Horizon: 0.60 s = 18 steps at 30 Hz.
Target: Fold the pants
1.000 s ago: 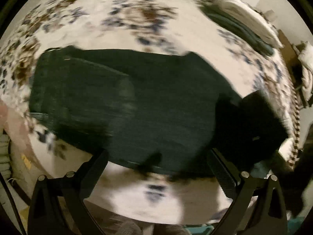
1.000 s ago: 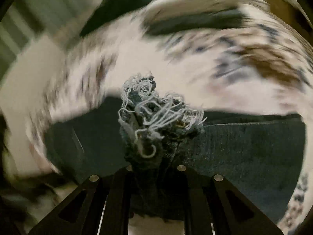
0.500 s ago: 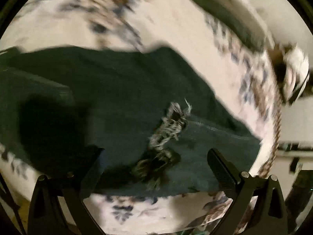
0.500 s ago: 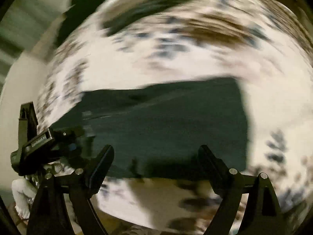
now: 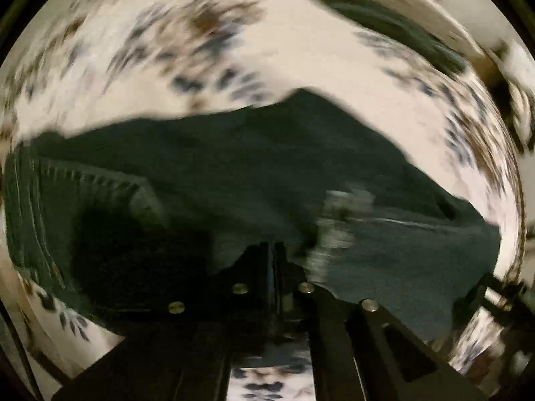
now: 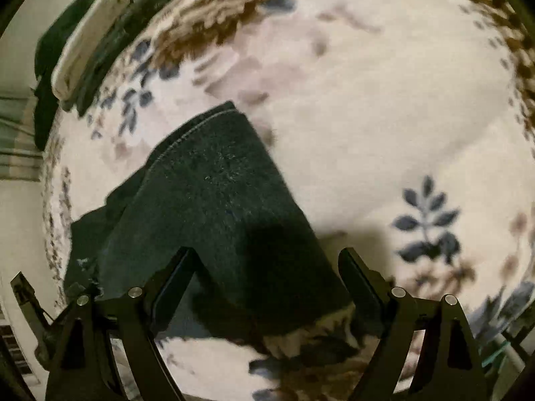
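Dark denim pants (image 5: pixel 234 173) lie folded on a floral blanket (image 5: pixel 301 50). The pale frayed hem (image 5: pixel 334 227) rests on top of them, right of centre. My left gripper (image 5: pixel 273 257) points down at the pants' near edge. It is shut, with a thin sliver of denim between its fingers. In the right wrist view the pants (image 6: pixel 217 193) reach from the left to the bottom centre. My right gripper (image 6: pixel 269 257) hangs open over their near right corner, gripping nothing.
A stack of folded clothes (image 6: pixel 83 50) sits at the blanket's far edge, also visible in the left wrist view (image 5: pixel 384 16). Bare blanket (image 6: pixel 367 117) spreads right of the pants. The bed's edge runs close below both grippers.
My right gripper let go of the frayed hem, opened and swung to the pants' right corner. My left gripper dropped toward the near edge and shut.
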### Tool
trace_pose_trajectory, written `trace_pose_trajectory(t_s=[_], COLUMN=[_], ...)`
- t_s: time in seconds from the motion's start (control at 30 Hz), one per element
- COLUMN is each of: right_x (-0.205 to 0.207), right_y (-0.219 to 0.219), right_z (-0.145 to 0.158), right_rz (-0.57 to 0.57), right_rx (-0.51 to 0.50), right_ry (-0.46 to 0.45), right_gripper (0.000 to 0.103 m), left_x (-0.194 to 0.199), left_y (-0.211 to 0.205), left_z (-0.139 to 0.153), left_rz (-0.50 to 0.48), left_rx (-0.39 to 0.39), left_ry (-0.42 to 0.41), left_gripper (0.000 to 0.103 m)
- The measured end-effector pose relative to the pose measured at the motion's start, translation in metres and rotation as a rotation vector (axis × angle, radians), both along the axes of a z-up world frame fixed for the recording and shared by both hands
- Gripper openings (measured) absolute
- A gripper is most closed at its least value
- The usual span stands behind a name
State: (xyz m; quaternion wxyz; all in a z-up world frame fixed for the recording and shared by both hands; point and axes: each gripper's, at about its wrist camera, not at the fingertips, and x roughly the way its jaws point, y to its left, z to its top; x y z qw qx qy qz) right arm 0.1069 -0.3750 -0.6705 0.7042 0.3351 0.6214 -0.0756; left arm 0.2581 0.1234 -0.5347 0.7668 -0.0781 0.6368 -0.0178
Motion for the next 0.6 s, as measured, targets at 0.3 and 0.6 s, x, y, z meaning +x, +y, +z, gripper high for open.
trace_pose_trajectory(t_s=[0.3, 0.6], right_x=[0.043, 0.037], right_y=[0.028, 0.042], right_z=[0.003, 0.035], right_rz=[0.159, 0.139], right_rx=[-0.175, -0.120], right_ry=[0.050, 0.049], right_gripper=[0.080, 0.081], left_x=[-0.016, -0.101], left_y=[0.018, 0.152], left_z=[0.018, 0.019], left_rz=[0.047, 0.609], left_rx=[-0.140, -0.488], left_ry=[-0.022, -0.135], left_gripper=[0.024, 0.103])
